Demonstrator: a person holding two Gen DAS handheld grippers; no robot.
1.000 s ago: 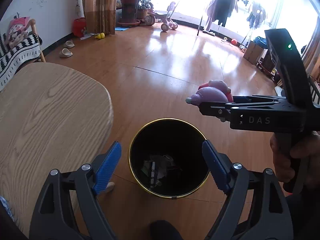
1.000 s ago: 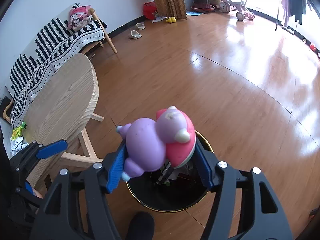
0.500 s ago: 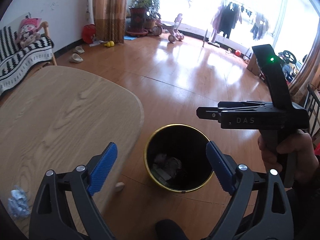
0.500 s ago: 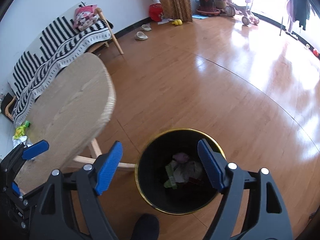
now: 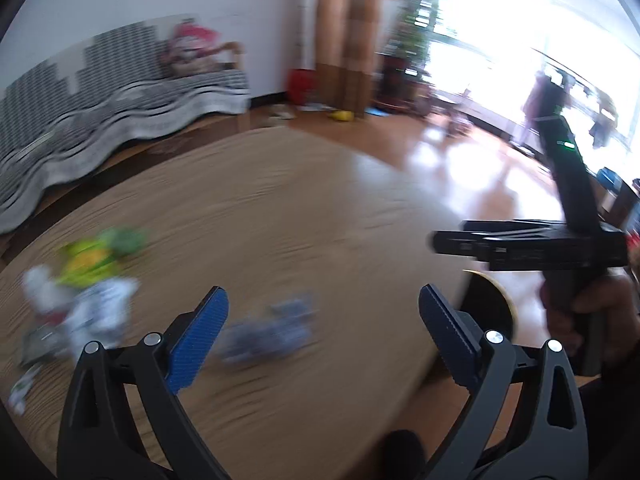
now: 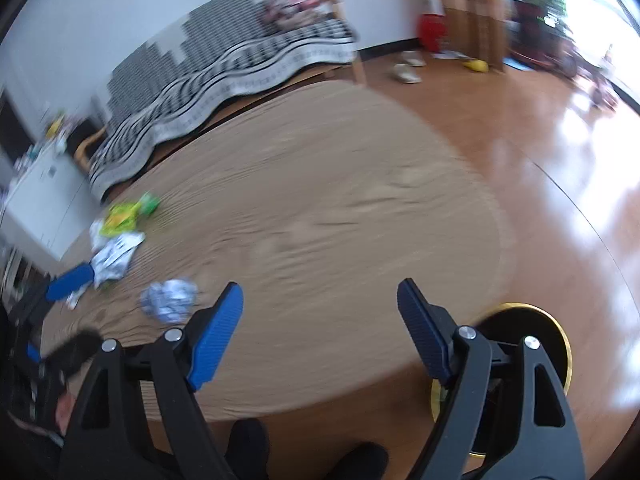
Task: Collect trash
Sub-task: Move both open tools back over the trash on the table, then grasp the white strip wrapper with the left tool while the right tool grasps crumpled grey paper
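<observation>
Oval wood-grain counter (image 6: pixel 320 208), rounded edge. Crumpled bluish-white wrapper (image 6: pixel 170 300) and green-white packets (image 6: pixel 120 228) near its left end. Left claw (image 5: pixel 322 320) opening, empty; right claw (image 6: pixel 320 320) apart, empty. Gold-rimmed black bin (image 6: pixel 532 320) beside the edge.

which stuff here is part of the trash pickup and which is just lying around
Part of the job:
- crumpled blue-white wrapper
- white packet
- green-yellow wrapper
- black bin with gold rim

Just lying about:
- striped sofa
- slippers
- red container
</observation>
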